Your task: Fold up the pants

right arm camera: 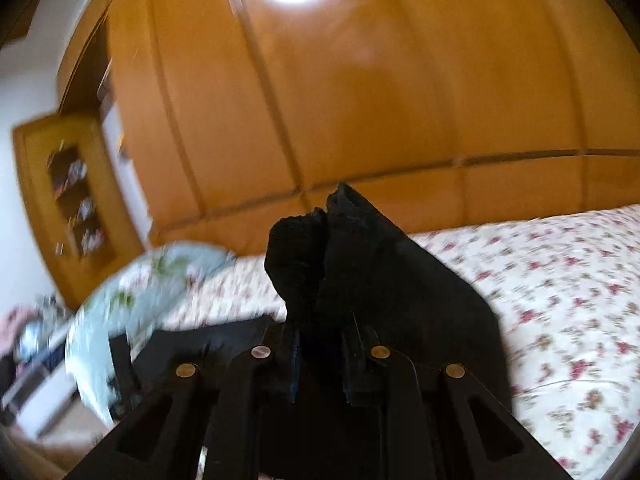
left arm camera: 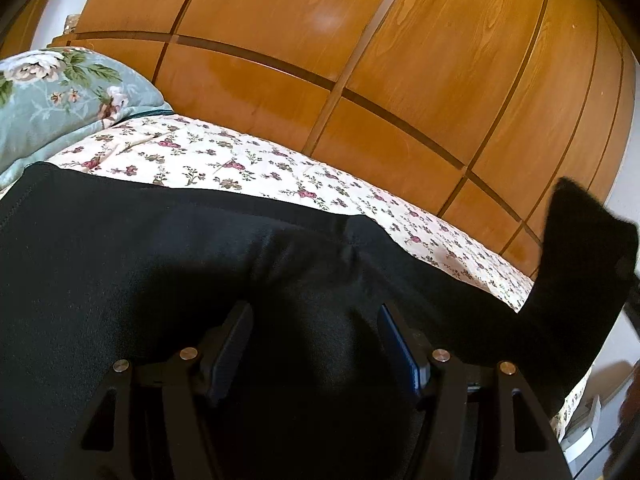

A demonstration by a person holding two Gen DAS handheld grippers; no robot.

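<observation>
— What are we seeing from the left wrist view?

— We are looking down on the black pants point(left arm camera: 168, 264), which are lying across the floral bedsheet point(left arm camera: 248, 164) and filling the lower half of the frame. Our left gripper point(left arm camera: 316, 320) is hovering over the fabric with its jaws standing well apart; we are seeing nothing caught between them, though dark cloth is lying right under them.

— And toward the right edge of that frame?

— One end of the pants is rising off the bed there, standing up in front of the wooden wardrobe point(left arm camera: 360, 40). A green floral pillow point(left arm camera: 60, 92) is sitting at the upper left, just beyond the pants.

— What is the right wrist view giving us?

— It is blurred, but we are seeing our right gripper point(right arm camera: 320, 344) with its jaws drawn in close on a bunched end of the pants point(right arm camera: 360, 264), which is sticking up at the centre of the frame above the bedsheet point(right arm camera: 560, 300). The wardrobe point(right arm camera: 360, 80) is filling the top, with a bright light reflection on it, and a small wooden shelf unit point(right arm camera: 68, 192) is showing at the left.
</observation>
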